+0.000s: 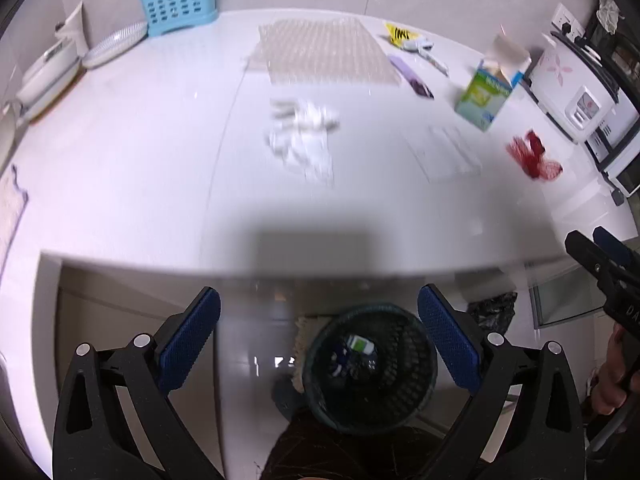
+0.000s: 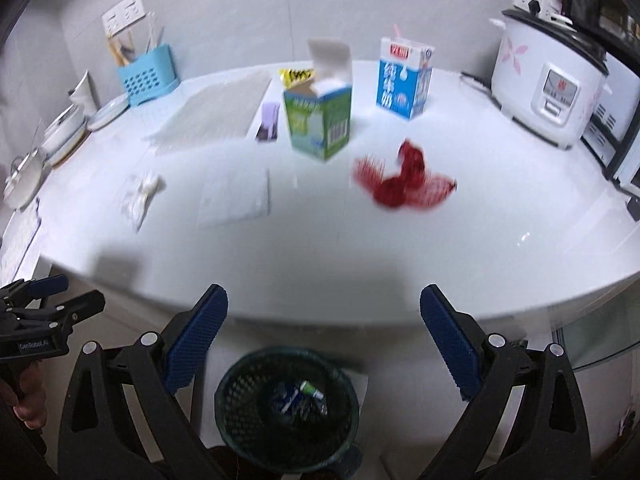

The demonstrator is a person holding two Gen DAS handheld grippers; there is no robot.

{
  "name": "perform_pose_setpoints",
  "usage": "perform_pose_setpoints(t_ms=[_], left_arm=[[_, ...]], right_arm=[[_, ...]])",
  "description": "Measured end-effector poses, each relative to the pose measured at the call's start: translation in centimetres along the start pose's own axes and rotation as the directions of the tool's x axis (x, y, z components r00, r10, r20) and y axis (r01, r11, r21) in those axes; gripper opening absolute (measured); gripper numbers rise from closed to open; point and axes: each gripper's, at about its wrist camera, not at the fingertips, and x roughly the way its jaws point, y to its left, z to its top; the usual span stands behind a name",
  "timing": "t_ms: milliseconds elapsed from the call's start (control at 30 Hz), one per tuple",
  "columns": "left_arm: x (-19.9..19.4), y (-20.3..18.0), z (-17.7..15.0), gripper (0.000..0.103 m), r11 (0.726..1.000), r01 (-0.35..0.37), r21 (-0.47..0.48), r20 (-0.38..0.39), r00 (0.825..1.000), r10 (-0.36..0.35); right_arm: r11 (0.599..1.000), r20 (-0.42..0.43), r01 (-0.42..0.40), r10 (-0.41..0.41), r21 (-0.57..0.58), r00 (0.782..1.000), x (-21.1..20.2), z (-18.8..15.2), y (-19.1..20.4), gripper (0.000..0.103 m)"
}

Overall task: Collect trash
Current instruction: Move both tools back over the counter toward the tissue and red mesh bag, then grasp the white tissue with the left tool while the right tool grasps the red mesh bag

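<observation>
A dark mesh waste basket [image 1: 370,368] [image 2: 286,402] stands on the floor below the counter edge, with small packets inside. On the white counter [image 1: 160,140] lie a crumpled white tissue [image 1: 302,138] [image 2: 140,194], a red net bag [image 1: 534,156] [image 2: 404,180], an open green carton [image 1: 486,92] [image 2: 320,120], a blue milk carton [image 2: 404,78], a purple wrapper [image 1: 412,76] [image 2: 269,120] and a yellow packet [image 1: 400,34] [image 2: 296,75]. My left gripper [image 1: 320,336] and my right gripper [image 2: 324,336] are open and empty, both above the basket.
A blue utensil caddy [image 1: 178,2] [image 2: 146,76], plates [image 1: 114,44] and a pot stand at the counter's left. A bubble-wrap sheet [image 1: 324,52] and a flat white sheet [image 2: 236,196] lie mid-counter. A white rice cooker [image 2: 548,80] and an oven stand at the right.
</observation>
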Motion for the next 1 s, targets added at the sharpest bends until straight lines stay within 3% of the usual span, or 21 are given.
perform_pose_setpoints(t_ms=[500,800,1000], left_arm=[[4.0,0.3,7.3,0.097,0.999,-0.035,0.002,-0.032,0.999,0.035],[6.9,0.1,11.0,0.097,0.999,-0.051,-0.008,-0.028,0.998,0.051],[9.1,-0.2,11.4,0.097,0.997,-0.074,0.009,-0.055,0.996,0.075]], right_arm=[[0.993,-0.06,0.074,-0.069,0.095,0.996,5.2,6.9,-3.7,0.093],[0.983,-0.132,0.11,-0.092,0.144,0.987,9.1,9.5,-6.1,0.081],[0.973,-0.182,0.119,-0.083,0.2,0.98,11.2,9.9,-7.4,0.07]])
